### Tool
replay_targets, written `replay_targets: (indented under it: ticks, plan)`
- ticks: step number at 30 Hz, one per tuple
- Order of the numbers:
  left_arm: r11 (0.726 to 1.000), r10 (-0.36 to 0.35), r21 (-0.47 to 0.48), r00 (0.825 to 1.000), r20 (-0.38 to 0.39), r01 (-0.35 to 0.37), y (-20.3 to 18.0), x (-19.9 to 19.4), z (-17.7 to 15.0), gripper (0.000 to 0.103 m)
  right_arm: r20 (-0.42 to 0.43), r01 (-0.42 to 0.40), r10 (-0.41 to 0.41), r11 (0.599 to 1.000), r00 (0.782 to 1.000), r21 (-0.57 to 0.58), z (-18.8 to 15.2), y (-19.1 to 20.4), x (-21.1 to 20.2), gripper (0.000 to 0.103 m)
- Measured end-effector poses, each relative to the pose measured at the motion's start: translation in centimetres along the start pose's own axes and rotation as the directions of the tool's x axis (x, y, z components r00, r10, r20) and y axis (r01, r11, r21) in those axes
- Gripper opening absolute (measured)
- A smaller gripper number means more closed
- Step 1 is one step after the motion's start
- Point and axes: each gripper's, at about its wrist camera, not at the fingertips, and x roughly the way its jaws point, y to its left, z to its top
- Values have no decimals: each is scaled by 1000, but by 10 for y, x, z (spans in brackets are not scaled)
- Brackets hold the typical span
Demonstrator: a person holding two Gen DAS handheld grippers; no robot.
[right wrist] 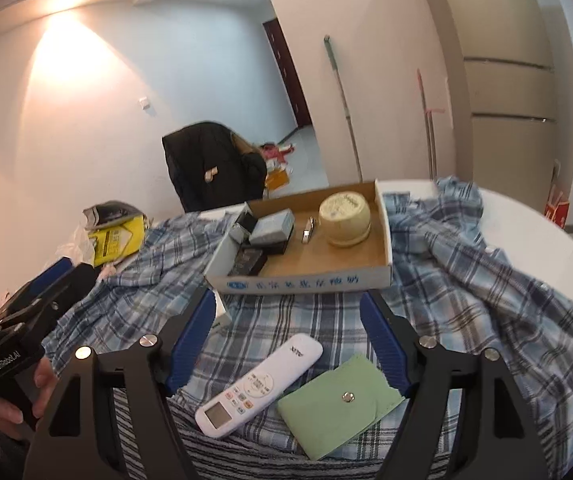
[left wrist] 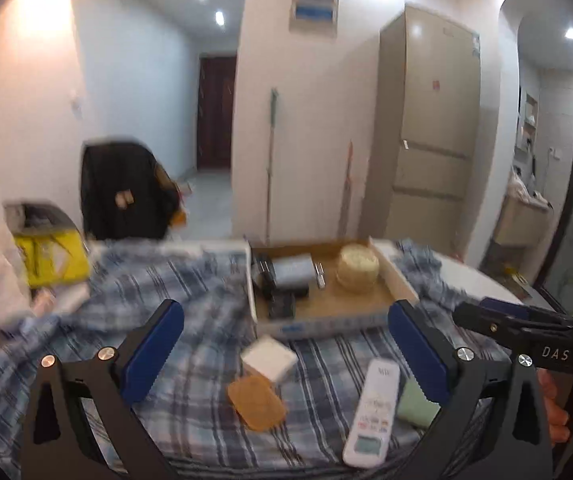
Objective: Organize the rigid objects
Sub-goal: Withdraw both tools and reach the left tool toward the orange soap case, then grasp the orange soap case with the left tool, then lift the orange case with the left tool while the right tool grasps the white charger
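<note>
Left wrist view: the left claw (left wrist: 286, 338) hangs wide apart over the checked cloth (left wrist: 190, 292) with nothing in it. Going left to right between its fingers lie a tan pad (left wrist: 257, 402), a white box (left wrist: 269, 359) and a white remote (left wrist: 372, 408). A green pouch (left wrist: 414, 404) peeks from behind the right finger. Past the tips sits a cardboard tray (left wrist: 326, 320) holding a round tub (left wrist: 357, 268).

Right wrist view: the right claw (right wrist: 286, 338) is also spread apart and holds nothing. Between its fingers lie the remote (right wrist: 258, 386), then the pouch (right wrist: 338, 404). The tray (right wrist: 306, 282) sits just ahead.
</note>
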Motion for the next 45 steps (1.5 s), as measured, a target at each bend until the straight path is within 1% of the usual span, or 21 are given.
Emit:
replay_targets:
  ticks: [2, 3, 4, 5, 6, 7, 9, 11, 13, 14, 15, 16, 18, 23, 27, 33, 36, 39, 40, 43, 45]
  plan:
    - [997, -39, -64, 996, -79, 34, 8, 18, -3, 91, -22, 12, -12, 1000, 1000, -1, -4, -4, 8, 74]
    - [996, -46, -80, 993, -108, 37, 11, 25, -5, 91, -33, 13, -13, 1000, 999, -4, -5, -5, 12, 74]
    - [994, -52, -103, 987, -155, 37, 16, 35, -9, 88, -40, 14, -14, 1000, 999, -7, -7, -6, 14, 74]
    - [992, -60, -121, 981, -185, 37, 20, 43, -12, 82, -41, 19, -20, 1000, 999, -14, -9, -7, 16, 74]
    - [989, -66, -143, 974, -216, 35, 24, 50, -16, 78, -40, 31, -32, 999, 999, -28, -11, -7, 17, 74]
    - [985, -73, -171, 965, -252, 30, 30, 59, -21, 73, -37, 49, -50, 998, 998, -45, -13, -7, 18, 74]
    - [972, -111, -234, 944, -311, 37, 41, 78, -33, 71, -31, 63, -65, 996, 997, -59, -14, -6, 18, 74]
    - [961, -115, -275, 920, -374, 8, 52, 96, -45, 58, -36, 54, -57, 996, 998, -64, -14, -5, 18, 74]
    - [949, -161, -315, 894, -419, 24, 58, 108, -54, 57, -38, 50, -54, 995, 998, -84, -15, -1, 18, 74]
    - [943, -176, -332, 889, -423, 28, 60, 111, -56, 57, -38, 52, -56, 994, 998, -101, -17, 1, 18, 74]
    - [940, -175, -339, 895, -411, 28, 61, 109, -56, 57, -38, 52, -57, 992, 998, -115, -18, 4, 18, 74]
    - [939, -176, -343, 895, -410, 27, 63, 110, -55, 57, -41, 50, -55, 991, 998, -127, -19, 6, 18, 74]
    - [935, -180, -354, 892, -413, 25, 65, 111, -55, 57, -52, 42, -50, 989, 997, -141, -21, 10, 19, 74]
    - [940, -160, -341, 887, -433, 3, 61, 113, -55, 57, -62, 36, -47, 984, 997, -173, -24, 15, 20, 74]
    - [963, -135, -270, 890, -436, 13, 49, 114, -56, 57, -73, 73, -87, 982, 993, -174, -25, 13, 23, 74]
    - [982, -104, -189, 868, -486, 12, 35, 126, -65, 57, -84, 80, -96, 982, 992, -171, -26, 12, 24, 74]
    - [989, -67, -145, 878, -474, -3, 30, 123, -65, 57, -78, 113, -129, 976, 989, -185, -26, 12, 25, 74]
    - [995, -43, -101, 865, -500, -8, 23, 128, -68, 57, -78, 123, -139, 974, 987, -188, -26, 12, 26, 74]
    - [996, -29, -84, 867, -498, -15, 21, 127, -69, 56, -78, 127, -144, 973, 987, -191, -26, 12, 27, 74]
    - [997, -15, -76, 868, -496, -26, 21, 127, -70, 46, -90, 158, -179, 966, 980, -206, -27, 12, 31, 74]
    - [996, -7, -79, 871, -491, -36, 23, 126, -69, 45, -105, 155, -180, 966, 978, -208, -28, 11, 34, 74]
